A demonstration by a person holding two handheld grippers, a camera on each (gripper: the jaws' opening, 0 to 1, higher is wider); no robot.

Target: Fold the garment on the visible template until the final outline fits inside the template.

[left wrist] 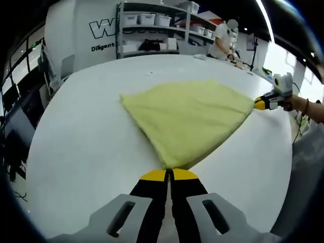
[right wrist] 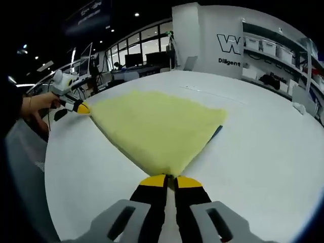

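In the left gripper view the left gripper [left wrist: 169,173], with black jaws and yellow tips, stands pressed together on one corner of the soft pale-yellow fabric garment [left wrist: 190,119], and the cloth opens like a fan from the tips toward 12 o'clock. In the right gripper view the right gripper [right wrist: 170,178] is clamped in the same way on another corner of this garment [right wrist: 157,126], which spreads from the tips toward 11 o'clock. Each gripper also appears in the other view: the right one at 3 o'clock of the left gripper view, the left one at 9 o'clock of the right gripper view, held by a person's hand [right wrist: 35,109]. The garment lies in the middle of the wide round white table [left wrist: 91,152], pulled between the two held corners, and its far part rests flat on the table. At 2 o'clock from the right gripper a thin dark strip [right wrist: 216,132] shows just beside the cloth edge; I cannot tell if it belongs to the template. The step in hand seems to be carrying two corners over for a fold. To do it well, I think both grippers should move together at equal height, keep the edge between them gently tight without dragging the resting part, lay the corners exactly on the opposite corners, and only then let go.
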